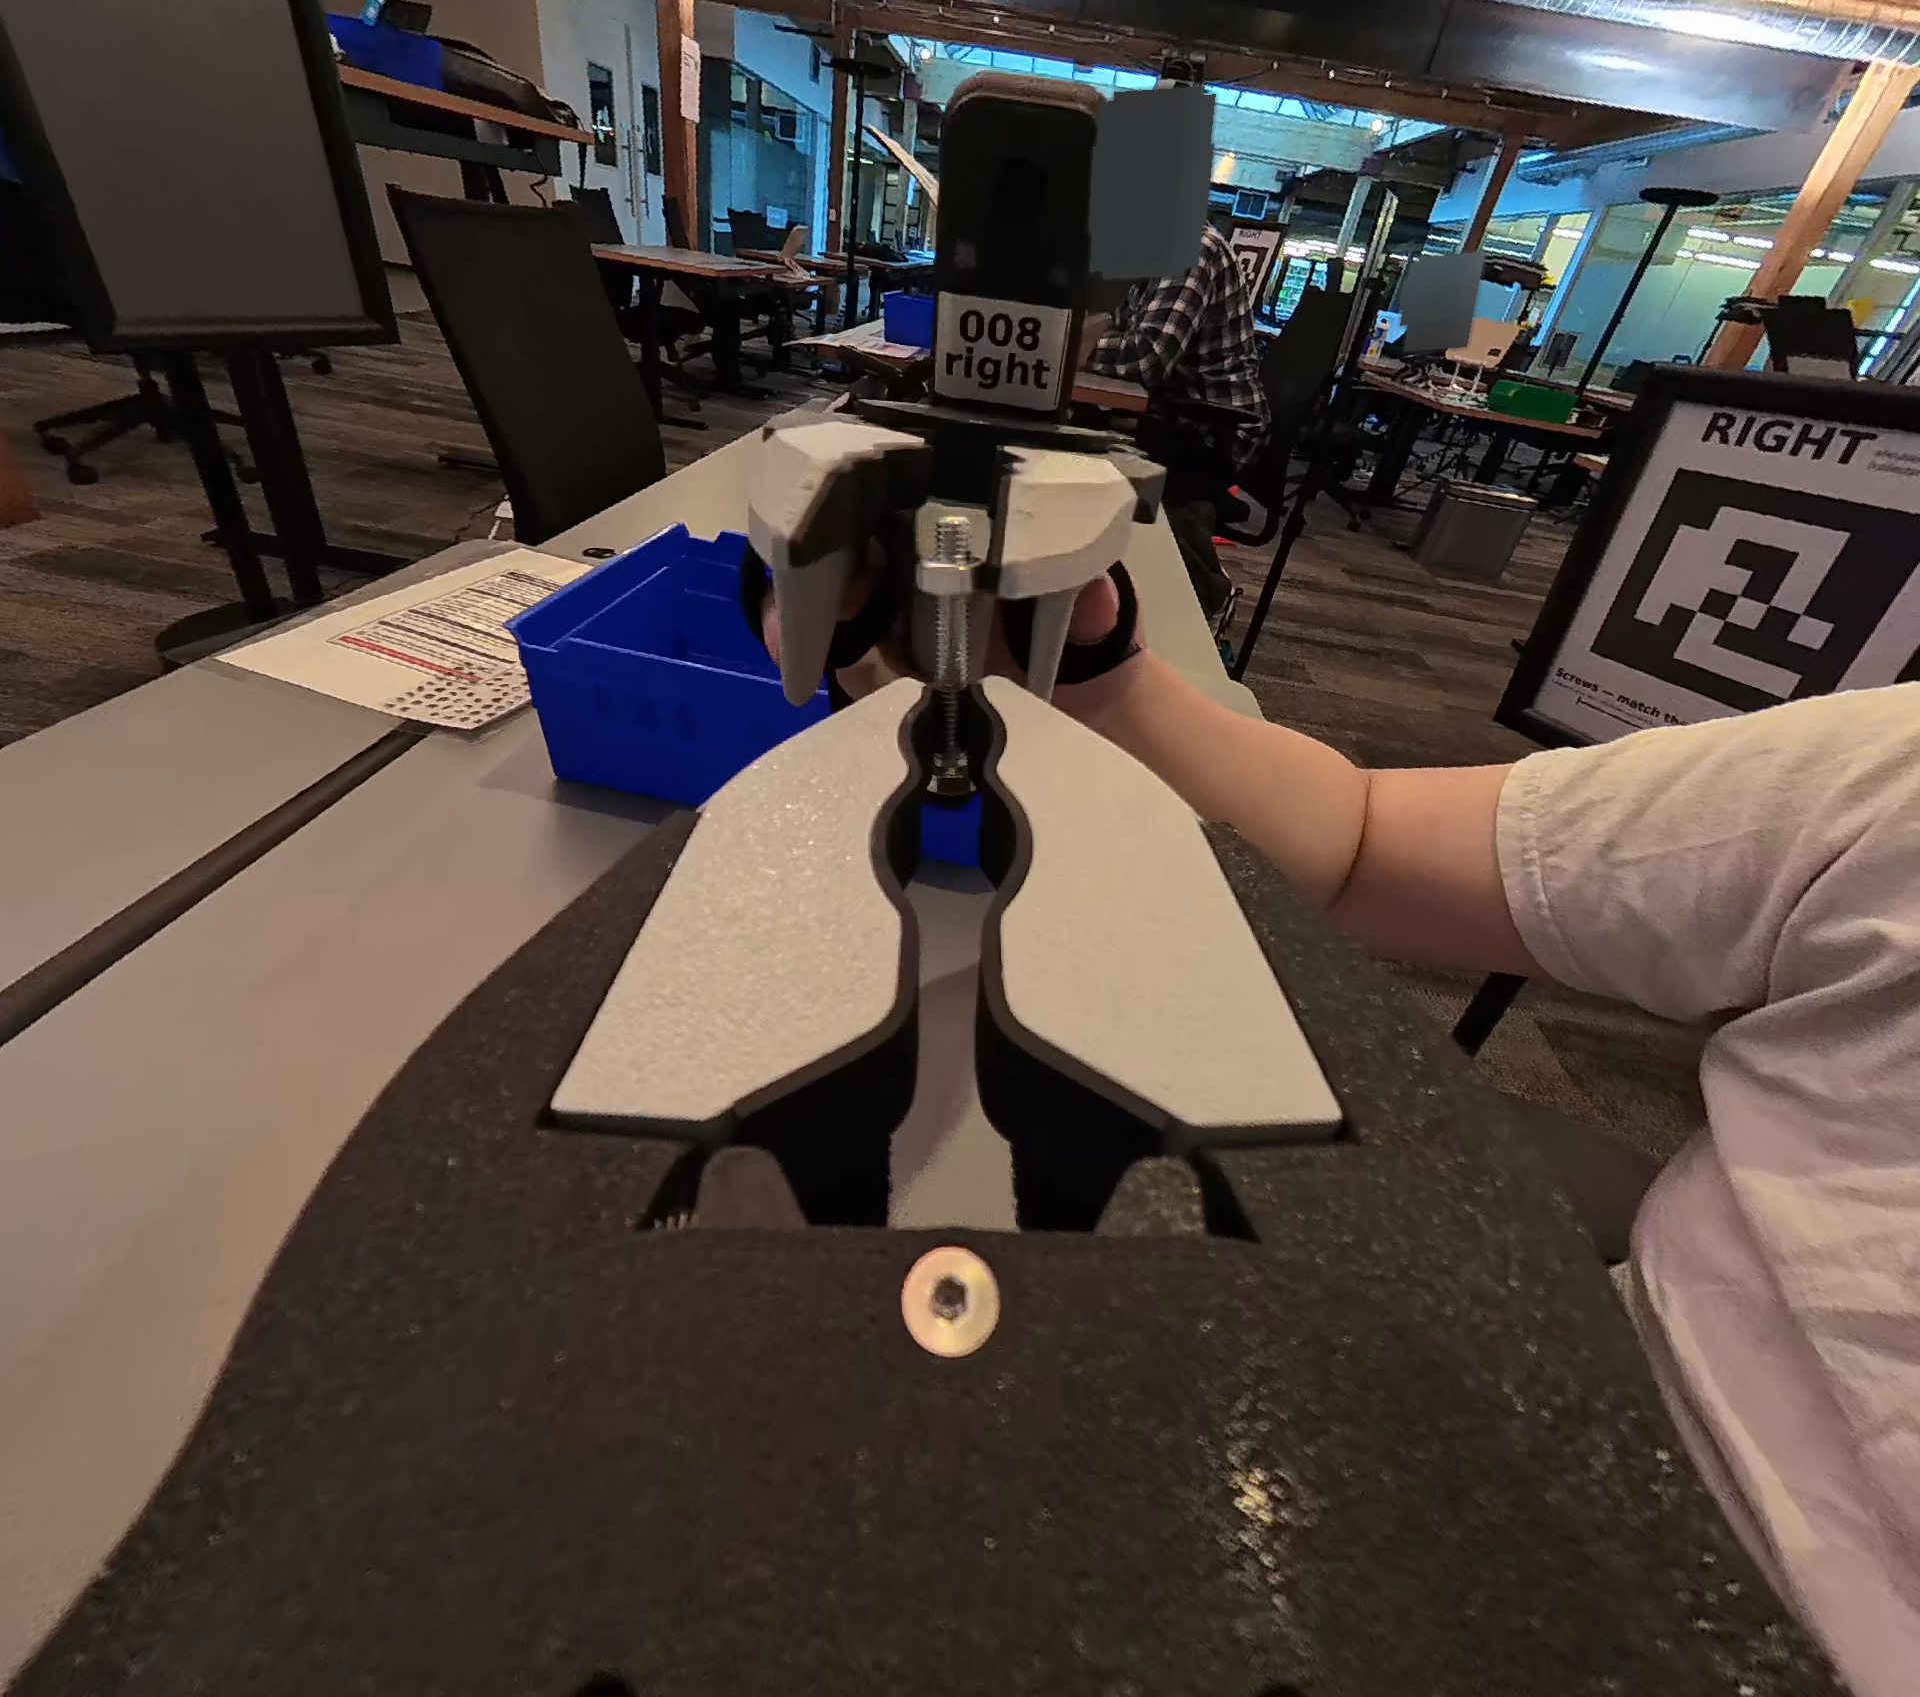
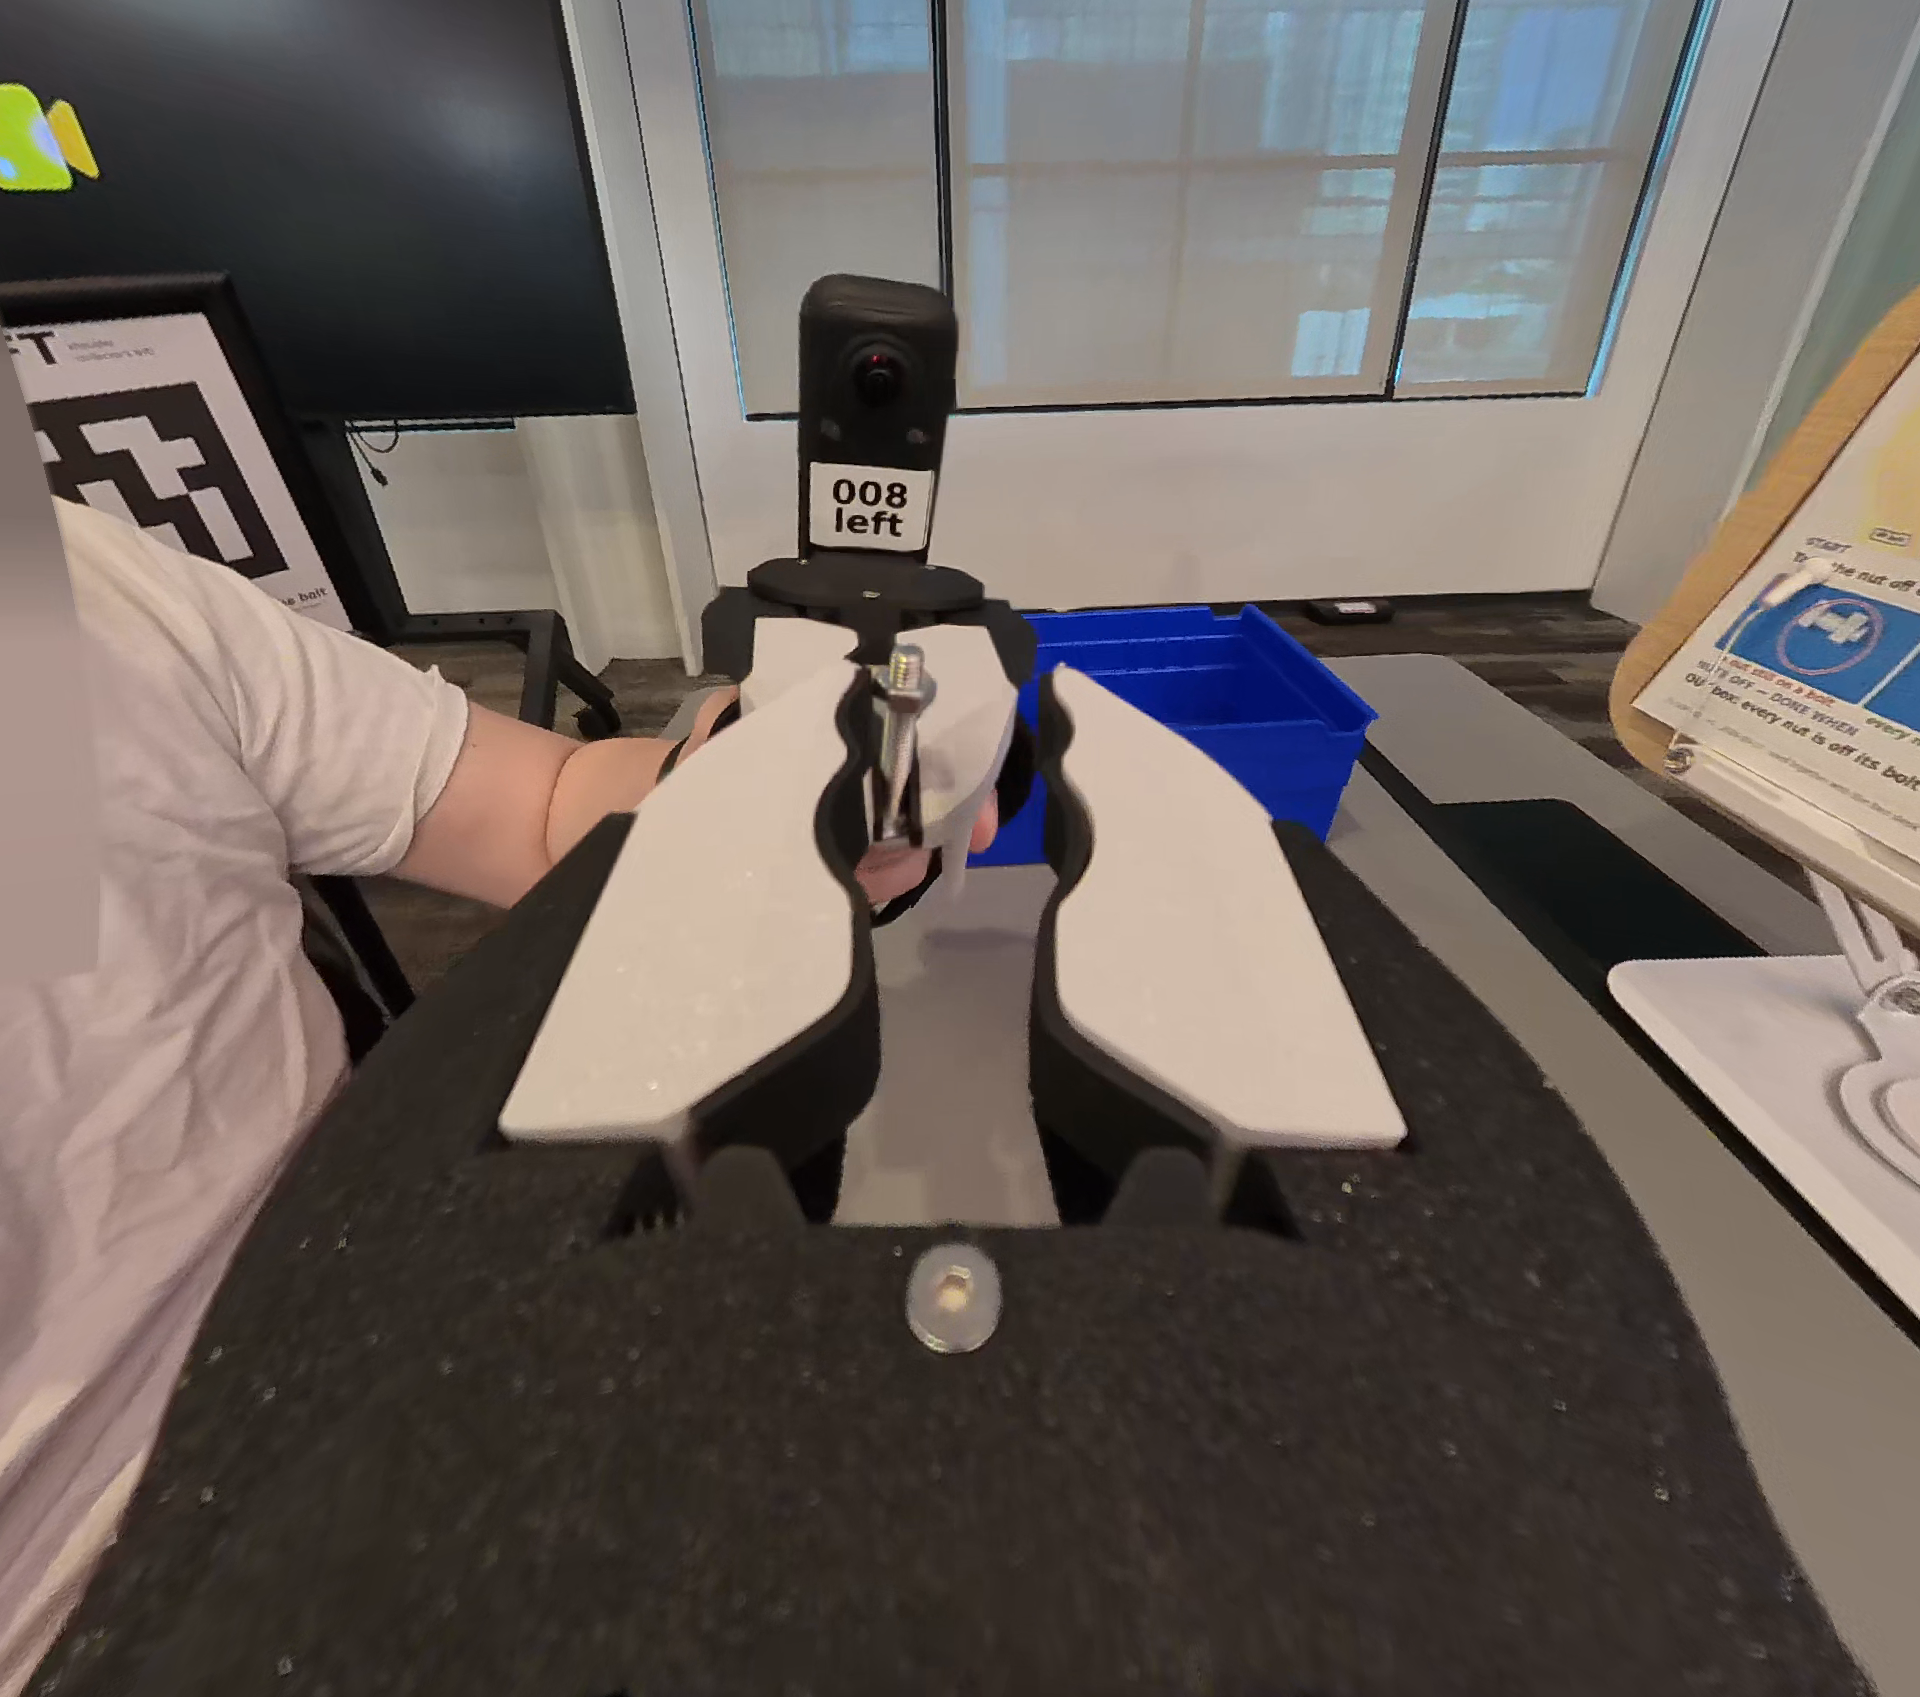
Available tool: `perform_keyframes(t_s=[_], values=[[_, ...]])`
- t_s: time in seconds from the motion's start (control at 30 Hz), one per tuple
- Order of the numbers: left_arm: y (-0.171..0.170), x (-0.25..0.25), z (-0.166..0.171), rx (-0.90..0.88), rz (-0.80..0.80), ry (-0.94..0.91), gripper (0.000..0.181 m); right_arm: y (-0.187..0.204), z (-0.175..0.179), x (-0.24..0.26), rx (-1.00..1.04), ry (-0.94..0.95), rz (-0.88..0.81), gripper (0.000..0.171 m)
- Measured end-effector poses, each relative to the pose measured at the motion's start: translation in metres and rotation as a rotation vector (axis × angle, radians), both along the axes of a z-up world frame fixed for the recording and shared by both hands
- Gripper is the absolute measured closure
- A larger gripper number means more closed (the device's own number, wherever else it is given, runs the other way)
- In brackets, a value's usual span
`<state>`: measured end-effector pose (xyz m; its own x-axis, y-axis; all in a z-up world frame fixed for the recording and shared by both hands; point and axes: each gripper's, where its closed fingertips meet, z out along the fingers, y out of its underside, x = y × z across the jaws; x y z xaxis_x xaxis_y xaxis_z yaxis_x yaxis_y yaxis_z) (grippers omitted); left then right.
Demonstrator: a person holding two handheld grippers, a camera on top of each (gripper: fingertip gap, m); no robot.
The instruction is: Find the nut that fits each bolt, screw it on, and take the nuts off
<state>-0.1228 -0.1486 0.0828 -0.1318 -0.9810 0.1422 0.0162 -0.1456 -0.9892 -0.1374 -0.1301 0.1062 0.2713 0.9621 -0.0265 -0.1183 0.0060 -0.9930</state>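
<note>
Nearest the left wrist camera sat the gripper's black textured body, and ahead of it the left gripper point(image 1: 951, 738) had its jaws drawn narrow around the lower end of the bolt point(image 1: 951, 639), which stood upright at about 12 o'clock from the fingertips. A silver nut point(image 1: 948, 577) sat high on the thread, only a short stub of bolt showing above it. Behind it, facing the camera, the right gripper point(image 1: 930, 608) had its white fingers spread to either side of the nut; whether either finger touched the nut could not be told from this side.

From the right wrist view the right gripper point(image 2: 951, 738) stood with its jaws wide, the bolt point(image 2: 899, 759) and nut point(image 2: 902, 691) close against the finger at 11 o'clock and well clear of the other. A blue bin point(image 2: 1247, 691) rested on the grey table point(image 2: 1558, 972) at roughly 1 o'clock.

Judging from this, the nut was near the thread's end, so a closing grab that landed off-centre could knock it loose and drop it to the table, or tilt the bolt in the left grip, since only the bottom end was pinched. Closing on the thread instead of the nut's flats would simply slip
</note>
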Motion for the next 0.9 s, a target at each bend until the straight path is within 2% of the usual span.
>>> perform_keyframes(t_s=[0.13,0.37,0.6,0.77,0.9], values=[[0.002,-0.003,0.003,-0.008,0.002,-0.009,0.177,0.007,0.004,0.014,-0.041,0.052,-0.008,0.146],[-0.002,0.0,0.001,-0.006,-0.014,-0.002,0.177,-0.008,-0.002,-0.008,-0.025,0.004,0.068,0.144],[0.0,-0.003,0.004,0.003,-0.001,-0.011,0.177,0.002,0.007,0.014,-0.098,0.121,0.079,0.148],[-0.002,-0.001,0.002,-0.003,-0.014,-0.003,0.177,-0.011,0.005,-0.004,-0.063,0.072,0.111,0.146],[-0.004,0.0,0.002,-0.004,-0.017,-0.007,0.177,-0.005,0.003,-0.001,-0.097,0.075,0.106,0.146]])
